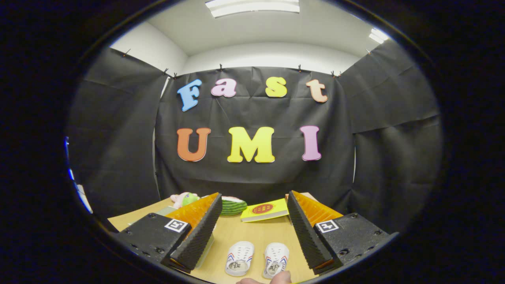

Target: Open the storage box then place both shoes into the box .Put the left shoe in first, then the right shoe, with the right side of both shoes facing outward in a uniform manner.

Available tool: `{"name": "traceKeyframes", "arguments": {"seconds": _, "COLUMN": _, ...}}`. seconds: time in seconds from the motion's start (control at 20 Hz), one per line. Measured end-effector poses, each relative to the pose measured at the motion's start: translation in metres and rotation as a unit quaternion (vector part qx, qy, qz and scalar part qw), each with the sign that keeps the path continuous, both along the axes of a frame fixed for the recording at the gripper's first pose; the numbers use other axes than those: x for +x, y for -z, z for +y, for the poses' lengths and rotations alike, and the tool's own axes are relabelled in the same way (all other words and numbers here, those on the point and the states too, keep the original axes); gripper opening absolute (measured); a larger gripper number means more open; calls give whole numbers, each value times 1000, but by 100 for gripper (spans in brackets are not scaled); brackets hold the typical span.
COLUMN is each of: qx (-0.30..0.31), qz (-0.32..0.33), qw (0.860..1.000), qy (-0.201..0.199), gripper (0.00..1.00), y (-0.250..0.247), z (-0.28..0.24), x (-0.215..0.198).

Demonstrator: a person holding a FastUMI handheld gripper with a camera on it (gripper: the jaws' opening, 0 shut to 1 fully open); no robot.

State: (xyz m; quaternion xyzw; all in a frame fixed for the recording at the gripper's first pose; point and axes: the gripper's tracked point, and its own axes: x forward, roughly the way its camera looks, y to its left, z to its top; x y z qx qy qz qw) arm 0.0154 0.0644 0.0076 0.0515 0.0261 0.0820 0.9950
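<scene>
Two small white shoes with red and blue trim lie side by side on the wooden table point(252, 232), toes pointing away from me. One shoe point(239, 258) lies nearer the left finger, the other shoe point(276, 260) nearer the right finger. Both sit low between the fingers, touching neither. My gripper point(252, 196) is open wide above the table with nothing held. A person's hand point(272, 279) touches the heel of the right-hand shoe. A pale, clear edge point(207, 245) peeks out beside the left finger; I cannot tell whether it is the storage box.
Beyond the fingers, near the table's far edge, lie a yellow book point(263, 210), a green striped plush point(233, 206) and a pink and green soft toy point(184, 198). Black cloth walls close the booth behind and on both sides.
</scene>
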Motion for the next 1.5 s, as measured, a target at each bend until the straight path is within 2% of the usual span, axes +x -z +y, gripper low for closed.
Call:
{"name": "traceKeyframes", "arguments": {"seconds": 0.25, "qx": 38, "qz": 49, "qw": 994, "qy": -87, "gripper": 100, "y": 35, "z": 33, "x": 6}}
{"name": "traceKeyframes", "arguments": {"seconds": 0.5, "qx": 79, "qz": 107, "qw": 975, "qy": -179, "gripper": 100, "y": 82, "z": 79, "x": 9}}
{"name": "traceKeyframes", "arguments": {"seconds": 0.65, "qx": 130, "qz": 159, "qw": 947, "qy": -246, "gripper": 100, "y": 116, "z": 117, "x": 1}}
{"name": "traceKeyframes", "arguments": {"seconds": 0.75, "qx": 154, "qz": 194, "qw": 929, "qy": -275, "gripper": 100, "y": 140, "z": 133, "x": -3}}
{"name": "traceKeyframes", "arguments": {"seconds": 0.95, "qx": 228, "qz": 260, "qw": 887, "qy": -306, "gripper": 100, "y": 178, "z": 156, "x": -4}}
{"name": "traceKeyframes", "arguments": {"seconds": 1.15, "qx": 297, "qz": 312, "qw": 846, "qy": -315, "gripper": 98, "y": 201, "z": 166, "x": 0}}
{"name": "traceKeyframes", "arguments": {"seconds": 1.25, "qx": 330, "qz": 324, "qw": 826, "qy": -323, "gripper": 92, "y": 200, "z": 168, "x": -1}}
{"name": "traceKeyframes", "arguments": {"seconds": 1.35, "qx": 361, "qz": 329, "qw": 807, "qy": -331, "gripper": 81, "y": 194, "z": 171, "x": -1}}
{"name": "traceKeyframes", "arguments": {"seconds": 1.4, "qx": 367, "qz": 330, "qw": 804, "qy": -332, "gripper": 76, "y": 191, "z": 172, "x": 0}}
{"name": "traceKeyframes", "arguments": {"seconds": 1.5, "qx": 375, "qz": 323, "qw": 805, "qy": -327, "gripper": 57, "y": 185, "z": 165, "x": 3}}
